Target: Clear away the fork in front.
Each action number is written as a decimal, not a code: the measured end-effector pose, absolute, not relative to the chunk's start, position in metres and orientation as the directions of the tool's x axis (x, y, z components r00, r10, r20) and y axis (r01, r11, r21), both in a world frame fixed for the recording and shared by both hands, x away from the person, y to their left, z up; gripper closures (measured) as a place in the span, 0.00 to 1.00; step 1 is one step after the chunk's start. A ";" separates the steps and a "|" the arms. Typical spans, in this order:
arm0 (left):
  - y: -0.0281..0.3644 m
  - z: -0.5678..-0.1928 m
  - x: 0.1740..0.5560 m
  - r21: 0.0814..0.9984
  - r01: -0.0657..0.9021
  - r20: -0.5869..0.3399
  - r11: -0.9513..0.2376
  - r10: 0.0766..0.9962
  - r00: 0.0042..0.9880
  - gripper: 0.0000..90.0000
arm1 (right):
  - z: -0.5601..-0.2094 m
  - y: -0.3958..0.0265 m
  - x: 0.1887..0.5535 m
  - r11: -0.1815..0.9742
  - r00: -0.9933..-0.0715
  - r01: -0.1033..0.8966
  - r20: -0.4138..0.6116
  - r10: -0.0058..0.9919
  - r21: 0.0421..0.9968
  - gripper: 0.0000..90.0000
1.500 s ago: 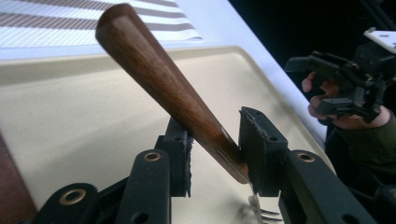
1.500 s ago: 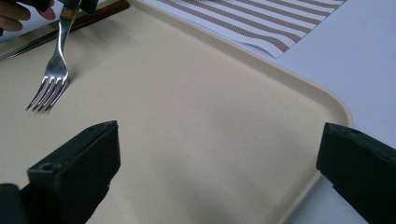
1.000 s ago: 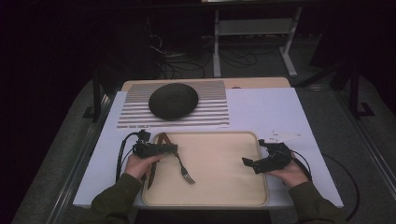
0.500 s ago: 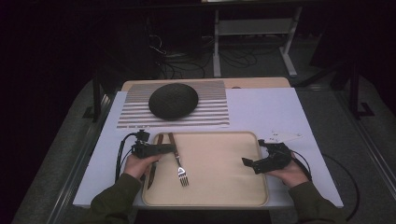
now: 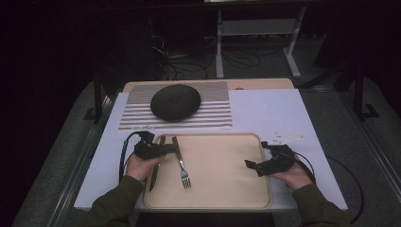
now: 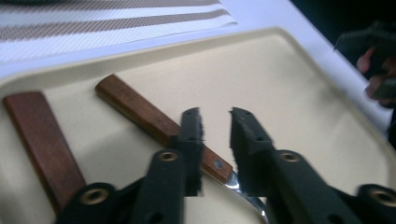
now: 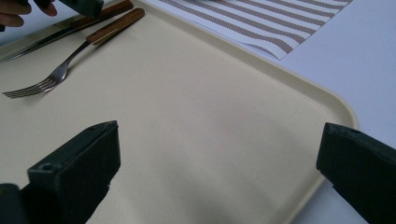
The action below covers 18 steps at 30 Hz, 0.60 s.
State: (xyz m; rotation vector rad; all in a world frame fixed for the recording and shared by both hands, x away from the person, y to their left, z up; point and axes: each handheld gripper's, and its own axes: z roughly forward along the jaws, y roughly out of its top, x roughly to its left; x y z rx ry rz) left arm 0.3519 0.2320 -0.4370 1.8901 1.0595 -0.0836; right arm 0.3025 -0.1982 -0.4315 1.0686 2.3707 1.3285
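On the beige plastic tray (image 5: 222,198), my left gripper (image 6: 215,123) had just been closing, nothing gripped, above the wooden-handled steel fork (image 5: 180,161); my right gripper (image 5: 251,165) gaped empty.

Dim room, table evenly lit; near black tool tips blur softly.
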 end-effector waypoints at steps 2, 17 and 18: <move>0.228 -0.434 0.351 0.701 0.678 -0.430 -0.222 0.627 0.650 0.89 | -0.432 -0.198 0.303 0.327 -0.711 0.487 0.150 0.687 0.810 0.00; 0.198 -0.425 0.341 0.718 0.508 -0.196 -0.475 0.562 0.803 1.00 | -0.432 -0.198 0.303 0.327 -0.712 0.488 0.151 0.686 0.809 0.00; 0.197 -0.425 0.340 0.716 0.502 -0.191 -0.485 0.555 0.809 1.00 | -0.432 -0.198 0.303 0.327 -0.712 0.488 0.152 0.686 0.809 0.00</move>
